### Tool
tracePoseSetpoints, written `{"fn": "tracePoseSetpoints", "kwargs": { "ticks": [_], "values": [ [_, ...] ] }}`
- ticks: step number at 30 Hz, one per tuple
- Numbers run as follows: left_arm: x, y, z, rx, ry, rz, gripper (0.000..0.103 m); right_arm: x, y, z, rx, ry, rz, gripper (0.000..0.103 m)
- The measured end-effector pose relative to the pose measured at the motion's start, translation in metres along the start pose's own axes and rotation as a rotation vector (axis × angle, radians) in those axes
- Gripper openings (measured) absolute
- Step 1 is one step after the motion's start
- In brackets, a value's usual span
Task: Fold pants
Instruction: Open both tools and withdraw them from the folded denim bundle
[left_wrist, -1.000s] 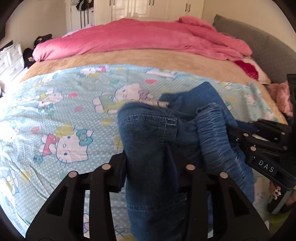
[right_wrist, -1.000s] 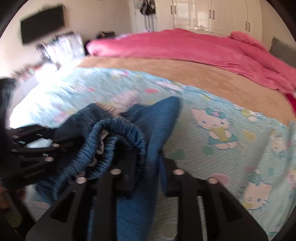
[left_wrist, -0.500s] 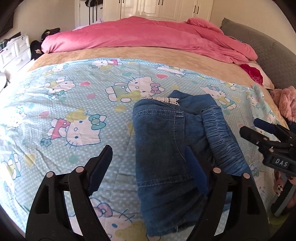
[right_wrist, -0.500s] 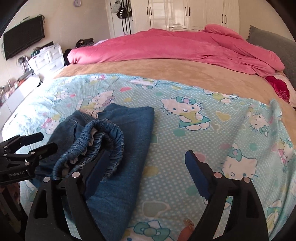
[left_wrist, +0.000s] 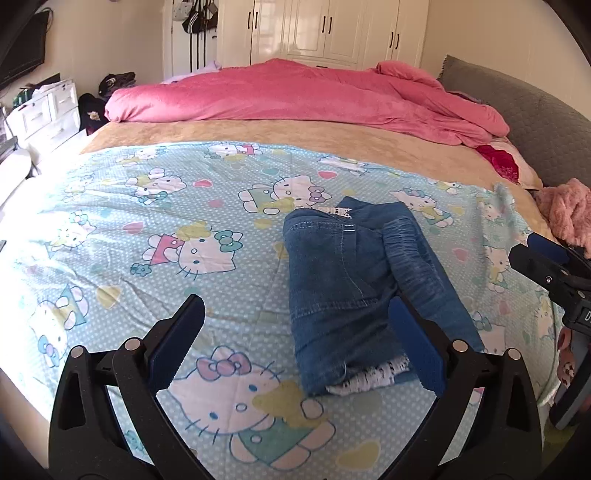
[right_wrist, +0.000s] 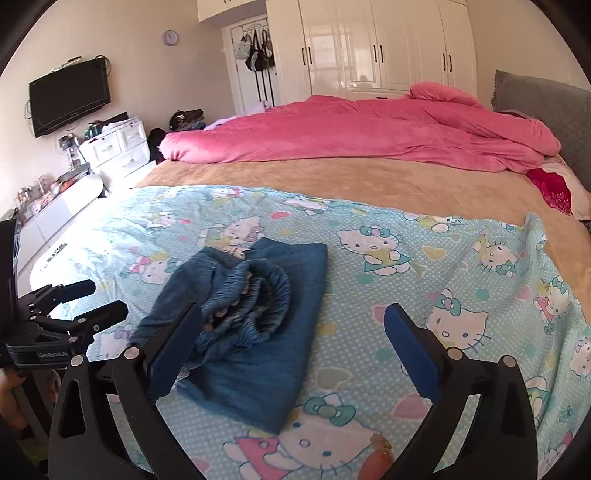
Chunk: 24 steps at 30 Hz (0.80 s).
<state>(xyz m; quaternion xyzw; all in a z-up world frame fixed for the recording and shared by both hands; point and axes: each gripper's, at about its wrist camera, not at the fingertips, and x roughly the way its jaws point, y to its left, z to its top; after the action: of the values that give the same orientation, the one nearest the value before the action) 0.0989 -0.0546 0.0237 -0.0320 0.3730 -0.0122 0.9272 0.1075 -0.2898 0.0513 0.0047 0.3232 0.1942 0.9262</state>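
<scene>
The pants (left_wrist: 354, 291) lie folded into a compact denim bundle on the cartoon-cat sheet (left_wrist: 155, 258), towards the near edge of the bed, with the elastic waistband (right_wrist: 258, 295) bunched up on top and a strip of white lace trim (left_wrist: 373, 376) peeking out at the near end. The left gripper (left_wrist: 295, 339) hangs just short of the bundle with its jaws spread wide and nothing between them; the right gripper (right_wrist: 293, 343) is likewise wide apart and empty, its left finger (right_wrist: 177, 347) close beside the waistband.

By my reading the fold is essentially done, so the risk now is undoing it. The waistband sits loose and puffed (not pressed flat), and a finger catching it on the way out could drag the top layer open or tip the stack sideways. The bundle also rests fairly near the edge of the mattress, and the sheet beneath looks soft and wrinkled; a careless nudge might slide the denim towards that edge. The pink duvet (right_wrist: 351, 133) further back is well apart from all this and poses no trouble
</scene>
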Motion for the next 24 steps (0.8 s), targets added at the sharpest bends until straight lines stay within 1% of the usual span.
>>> {"fn": "tracePoseSetpoints", "kwargs": {
  "ticks": [8,13,17,24],
  "values": [
    [-0.042,0.008,-0.023,0.002,-0.049,0.026,0.094,-0.044,0.019,-0.010,-0.042,-0.068,-0.012,0.098],
    [-0.062,0.012,-0.035,0.002,-0.069,0.030,0.094,-0.060,0.024,-0.019,-0.033,-0.094,-0.028,0.098],
    [-0.073,0.013,-0.046,-0.003,-0.069,0.024,0.094,-0.068,0.030,-0.030,-0.045,-0.094,-0.050,0.098],
    [-0.076,0.013,-0.065,-0.009,-0.050,0.013,0.094,-0.075,0.036,-0.056,-0.042,-0.052,-0.052,0.098]
  ]
}}
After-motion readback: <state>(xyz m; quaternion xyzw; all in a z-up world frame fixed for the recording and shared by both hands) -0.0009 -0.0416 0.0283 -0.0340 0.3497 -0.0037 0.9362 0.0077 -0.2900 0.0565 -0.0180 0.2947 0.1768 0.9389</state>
